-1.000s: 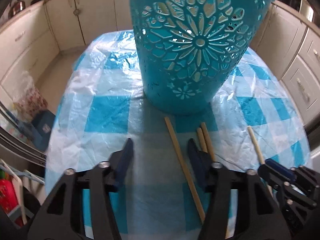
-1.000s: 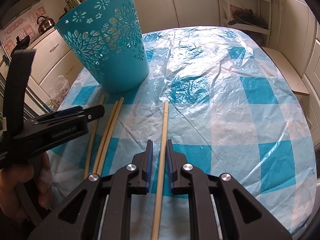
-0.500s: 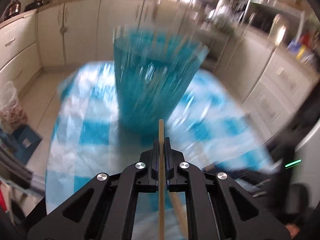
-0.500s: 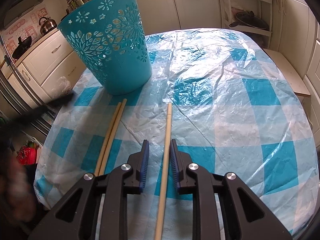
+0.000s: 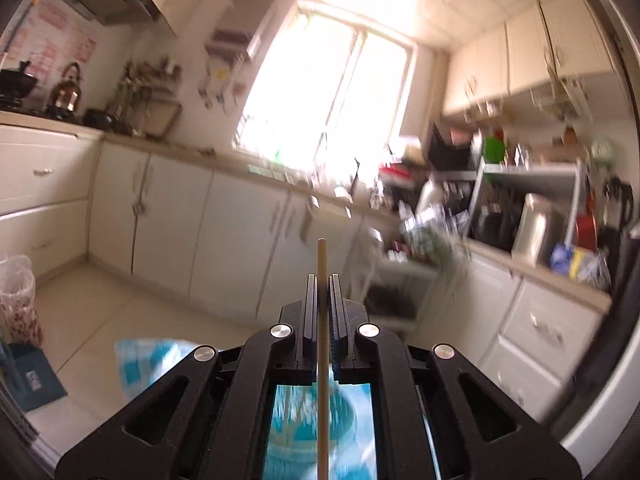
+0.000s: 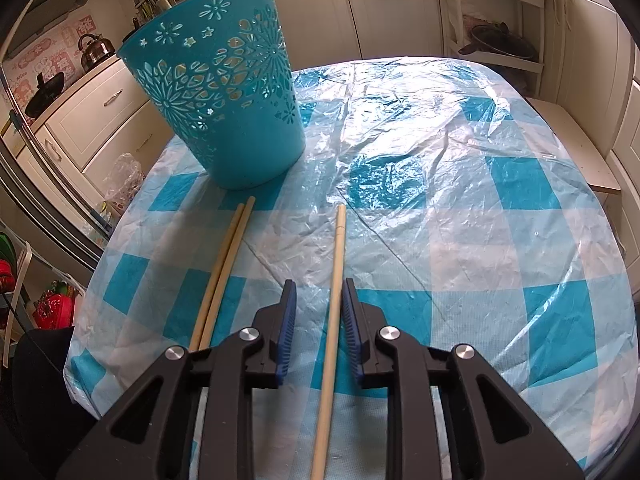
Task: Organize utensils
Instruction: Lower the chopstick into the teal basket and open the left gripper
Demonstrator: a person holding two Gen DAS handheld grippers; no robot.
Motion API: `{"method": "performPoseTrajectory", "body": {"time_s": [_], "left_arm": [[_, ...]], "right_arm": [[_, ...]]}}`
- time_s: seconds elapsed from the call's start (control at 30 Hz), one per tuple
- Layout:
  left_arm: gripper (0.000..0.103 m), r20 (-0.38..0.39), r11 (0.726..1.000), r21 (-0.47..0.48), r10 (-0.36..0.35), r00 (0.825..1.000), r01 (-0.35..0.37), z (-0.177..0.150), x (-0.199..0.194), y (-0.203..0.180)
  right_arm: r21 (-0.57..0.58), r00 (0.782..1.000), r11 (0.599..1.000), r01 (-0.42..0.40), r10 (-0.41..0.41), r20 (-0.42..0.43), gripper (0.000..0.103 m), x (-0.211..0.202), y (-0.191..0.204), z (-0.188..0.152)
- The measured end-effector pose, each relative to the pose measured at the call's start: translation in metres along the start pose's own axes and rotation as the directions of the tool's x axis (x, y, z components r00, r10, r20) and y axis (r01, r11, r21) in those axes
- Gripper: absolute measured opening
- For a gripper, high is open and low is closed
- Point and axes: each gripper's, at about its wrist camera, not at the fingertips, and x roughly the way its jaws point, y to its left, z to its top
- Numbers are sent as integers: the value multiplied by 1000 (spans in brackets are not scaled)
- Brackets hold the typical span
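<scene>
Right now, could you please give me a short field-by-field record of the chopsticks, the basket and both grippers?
left gripper: shut on one chopstick, raised
right gripper: open, jaws either side of a single chopstick, not pressing
pair of chopsticks: lying together on the tablecloth
basket: upright beyond the chopsticks

We see a round table [image 6: 460, 184] under a crinkled blue-and-white checked plastic cloth. A teal cut-out basket [image 6: 224, 100] stands upright on it at upper left. Below it lie two touching chopsticks [image 6: 224, 268]; a single chopstick [image 6: 334, 300] lies apart at lower centre.
</scene>
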Motion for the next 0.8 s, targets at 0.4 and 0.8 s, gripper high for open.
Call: {"method": "performPoseTrajectory", "body": {"time_s": [0.4,0.8], "left_arm": [[5,65,993,28,114,991,-116,-2,90,1],[5,-95,986,91,146,985,-137,-72,103,16]], "right_arm": [[-10,1000,1000,-8,8,-3,27,2,1,2],[-10,1000,1000,-15,15,-2,29,4,2,3]]}}
